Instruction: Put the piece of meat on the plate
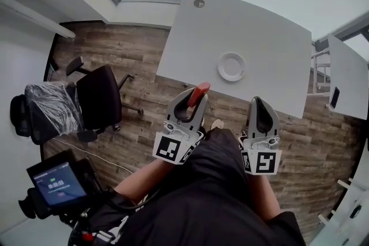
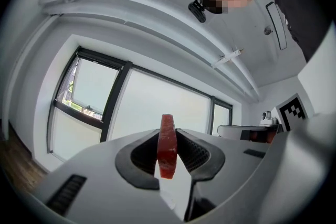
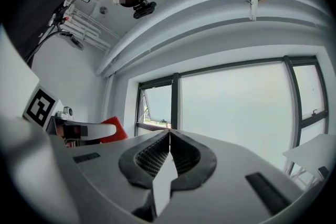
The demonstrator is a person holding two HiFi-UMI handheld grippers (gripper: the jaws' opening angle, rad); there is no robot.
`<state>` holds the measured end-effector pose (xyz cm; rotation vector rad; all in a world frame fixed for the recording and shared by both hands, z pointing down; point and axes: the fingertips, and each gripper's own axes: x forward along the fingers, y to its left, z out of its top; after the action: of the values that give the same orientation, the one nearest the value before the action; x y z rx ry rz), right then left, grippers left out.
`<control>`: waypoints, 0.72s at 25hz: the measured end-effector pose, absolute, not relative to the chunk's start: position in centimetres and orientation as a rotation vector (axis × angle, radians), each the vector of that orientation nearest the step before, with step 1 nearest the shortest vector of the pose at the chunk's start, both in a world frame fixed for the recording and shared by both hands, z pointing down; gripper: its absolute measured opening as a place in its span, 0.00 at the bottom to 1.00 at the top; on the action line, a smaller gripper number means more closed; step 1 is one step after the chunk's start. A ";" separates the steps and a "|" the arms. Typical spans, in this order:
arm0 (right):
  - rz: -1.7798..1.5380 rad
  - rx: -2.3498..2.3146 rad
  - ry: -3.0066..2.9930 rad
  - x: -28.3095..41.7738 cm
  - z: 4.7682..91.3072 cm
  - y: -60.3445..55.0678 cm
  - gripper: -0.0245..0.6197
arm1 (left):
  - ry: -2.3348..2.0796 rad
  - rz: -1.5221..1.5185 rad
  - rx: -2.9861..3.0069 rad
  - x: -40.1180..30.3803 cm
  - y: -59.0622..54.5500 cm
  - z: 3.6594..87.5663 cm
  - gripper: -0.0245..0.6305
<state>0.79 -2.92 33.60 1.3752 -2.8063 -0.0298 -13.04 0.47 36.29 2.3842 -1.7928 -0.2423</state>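
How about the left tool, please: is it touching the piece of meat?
Touching: the left gripper view shows the left tool shut on the piece of meat.

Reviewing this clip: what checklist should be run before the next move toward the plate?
1. Grip: red piece of meat clamped between left gripper fingers: ok.
2. Right gripper shut, holding nothing: ok.
3. Target: round white plate bare, on white table: ok.
4. Position: meat above plate: not ok; head view shows it at the table's near edge, short of the plate.
5. Grip firmness: cannot tell.
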 end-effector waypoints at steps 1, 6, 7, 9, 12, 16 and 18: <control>-0.031 1.370 -2.812 0.8 33.6 -3.3 0.05 | -1.801 -0.240 2.371 -13.1 0.1 36.5 0.18; 0.018 1.295 -2.865 -0.1 33.8 -4.9 0.05 | -1.773 -0.196 2.340 -11.9 -1.1 37.7 0.18; 0.025 1.279 -2.878 -0.2 33.9 -5.5 0.05 | -1.768 -0.184 2.342 -11.5 -1.7 38.1 0.18; 0.008 1.253 -2.902 -0.5 33.6 -6.5 0.05 | -1.765 -0.161 2.349 -10.9 -2.8 38.6 0.18; -0.009 1.248 -2.921 -0.3 32.9 -7.5 0.05 | -1.755 -0.127 2.358 -10.1 -4.1 39.3 0.18; -0.029 1.303 -2.912 0.8 32.2 -7.7 0.05 | -1.734 -0.089 2.389 -9.6 -5.4 39.8 0.18; -0.040 1.333 -2.892 1.2 32.0 -7.9 0.05 | -1.730 -0.083 2.378 -9.6 -5.9 40.1 0.18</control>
<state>1.24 -7.85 31.99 1.3331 -2.8916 -0.0399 -9.62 -5.95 40.09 2.3783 -1.7302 -0.0832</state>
